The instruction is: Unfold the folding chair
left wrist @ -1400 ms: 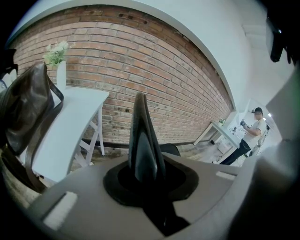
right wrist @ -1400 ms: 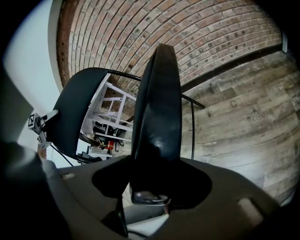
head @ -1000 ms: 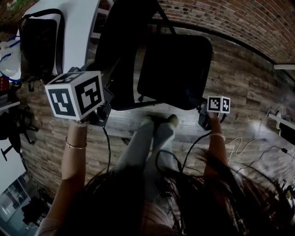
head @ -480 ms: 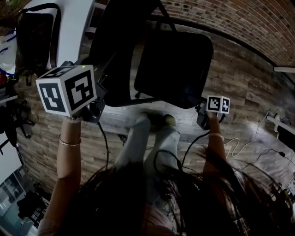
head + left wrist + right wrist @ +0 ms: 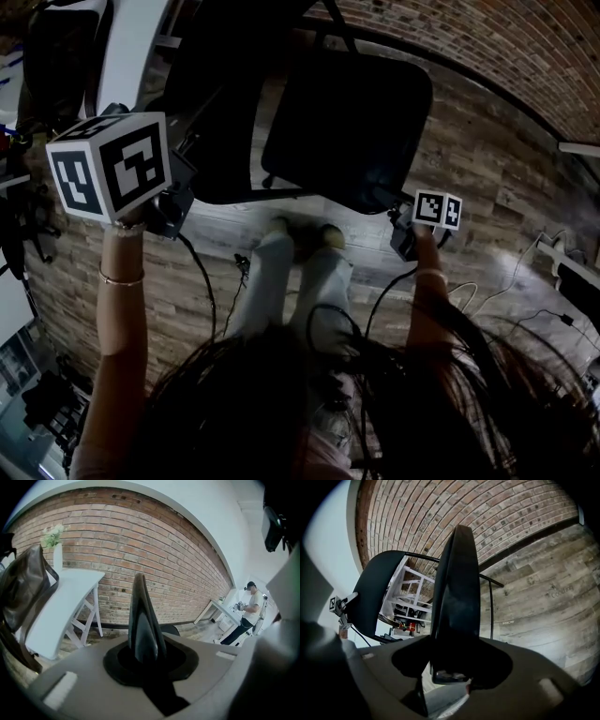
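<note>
1. The left gripper (image 5: 178, 192) has its jaws closed on the thin edge of the backrest (image 5: 220, 103). It is a narrow bite, so I'd judge a sideways tug could slide the panel out.
2. The right gripper (image 5: 398, 225) has its jaws spread wide and clamped on the padded seat (image 5: 347, 127) at its front corner. The padding may squash and creep, and if the grip is lost the seat likely swings back toward the backrest.
3. A cable (image 5: 208, 281) hangs below each gripper beside the person's legs. Either one could snag as the hands spread.
4. The folding chair (image 5: 309, 122) stands just past both sets of jaws, partly open, with seat and back in a V. The person's feet (image 5: 328, 232) are just under the seat's near edge, so toes are at risk if the frame drops. The legs might also skid on the wood floor (image 5: 487, 178).
5. Beyond the left jaws is a white table (image 5: 65, 602) with a bag (image 5: 23, 592) on it. Pushing the backrest further out could knock into it.
</note>
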`<state>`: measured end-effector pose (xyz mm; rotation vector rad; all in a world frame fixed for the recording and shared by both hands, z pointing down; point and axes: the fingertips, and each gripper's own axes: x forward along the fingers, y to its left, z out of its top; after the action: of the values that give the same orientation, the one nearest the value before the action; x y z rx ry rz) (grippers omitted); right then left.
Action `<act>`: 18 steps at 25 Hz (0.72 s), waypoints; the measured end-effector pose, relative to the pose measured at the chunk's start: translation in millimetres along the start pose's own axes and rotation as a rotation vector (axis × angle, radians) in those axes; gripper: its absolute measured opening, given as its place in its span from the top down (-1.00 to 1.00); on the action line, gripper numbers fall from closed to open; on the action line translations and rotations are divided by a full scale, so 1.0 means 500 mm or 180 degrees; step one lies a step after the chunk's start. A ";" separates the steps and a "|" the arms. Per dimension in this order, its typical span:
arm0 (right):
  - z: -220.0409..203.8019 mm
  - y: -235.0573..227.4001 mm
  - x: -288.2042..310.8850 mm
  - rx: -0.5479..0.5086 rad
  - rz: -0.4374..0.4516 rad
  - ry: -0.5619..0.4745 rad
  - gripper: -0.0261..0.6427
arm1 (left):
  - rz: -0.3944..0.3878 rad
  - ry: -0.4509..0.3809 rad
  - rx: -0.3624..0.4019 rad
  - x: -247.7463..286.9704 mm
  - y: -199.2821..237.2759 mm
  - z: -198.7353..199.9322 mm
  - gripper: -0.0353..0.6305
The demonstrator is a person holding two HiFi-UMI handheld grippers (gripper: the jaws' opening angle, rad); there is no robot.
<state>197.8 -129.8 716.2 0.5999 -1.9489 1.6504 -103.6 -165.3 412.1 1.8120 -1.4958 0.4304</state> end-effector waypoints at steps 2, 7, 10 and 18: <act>-0.001 -0.002 0.000 -0.0004 0.0011 -0.0003 0.22 | -0.0011 -0.0001 -0.0018 0.001 -0.002 -0.001 0.69; -0.005 -0.010 -0.002 -0.0015 0.0052 -0.0018 0.22 | -0.0015 -0.0014 -0.0033 -0.001 -0.012 -0.004 0.69; -0.008 -0.020 -0.003 -0.0009 0.0080 -0.0006 0.21 | -0.0009 -0.0010 -0.0033 0.002 -0.018 -0.009 0.69; -0.016 -0.041 -0.008 0.0020 0.0174 0.0017 0.21 | -0.0009 -0.0016 -0.0042 0.003 -0.028 -0.015 0.69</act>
<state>214.5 -125.2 730.3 0.5486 -1.9730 1.6900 -88.7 -160.1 413.5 1.8058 -1.4960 0.4139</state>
